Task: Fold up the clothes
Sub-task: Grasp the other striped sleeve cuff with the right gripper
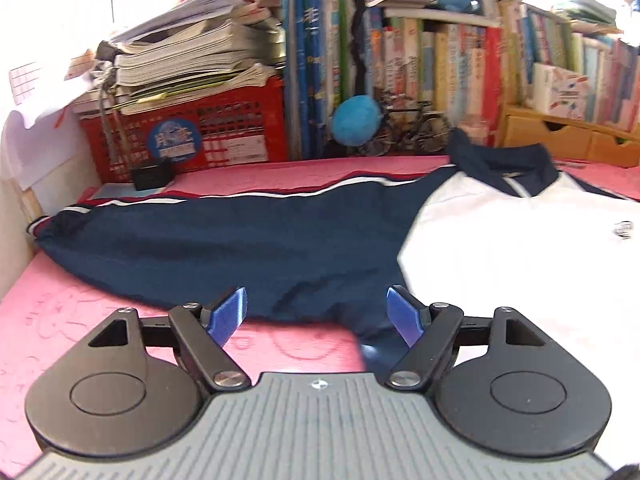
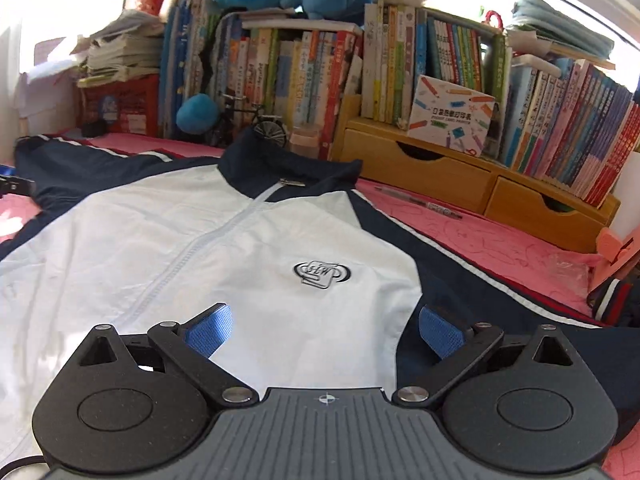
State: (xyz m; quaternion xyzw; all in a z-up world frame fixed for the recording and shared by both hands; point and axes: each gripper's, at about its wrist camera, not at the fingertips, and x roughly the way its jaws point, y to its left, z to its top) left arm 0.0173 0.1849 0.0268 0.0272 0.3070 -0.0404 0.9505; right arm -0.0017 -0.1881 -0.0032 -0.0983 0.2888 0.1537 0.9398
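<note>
Left wrist view: blue-padded fingers (image 1: 230, 316) of the left gripper (image 1: 316, 314) are standing wide apart, with nothing between them. They are hovering over the lower edge of the navy sleeve (image 1: 224, 248) of a jacket (image 1: 500, 248). This sleeve is lying flat and stretching out to the left across the pink surface (image 1: 60, 320), with a white and red stripe running along its far edge. The white chest panel of the jacket is lying to the right, and its navy collar (image 1: 504, 164) is pointing toward the back. A red crate (image 1: 184, 132) loaded with stacked papers (image 1: 180, 60) is sitting behind the sleeve, next to a row of upright books (image 1: 420, 68).

Right wrist view: the right gripper (image 2: 326, 326) is holding its fingers (image 2: 208, 330) wide apart, gripping nothing, above the white front of the jacket. The jacket is lying spread face up on the pink surface, zipper (image 2: 200, 248) closed, with a dark logo (image 2: 322, 272) on the chest just ahead of the fingers. The other navy sleeve (image 2: 480, 280) is extending to the right. A wooden drawer unit (image 2: 460, 172) is standing behind it, carrying more books, and a pen (image 2: 420, 202) is lying in front of the unit.
</note>
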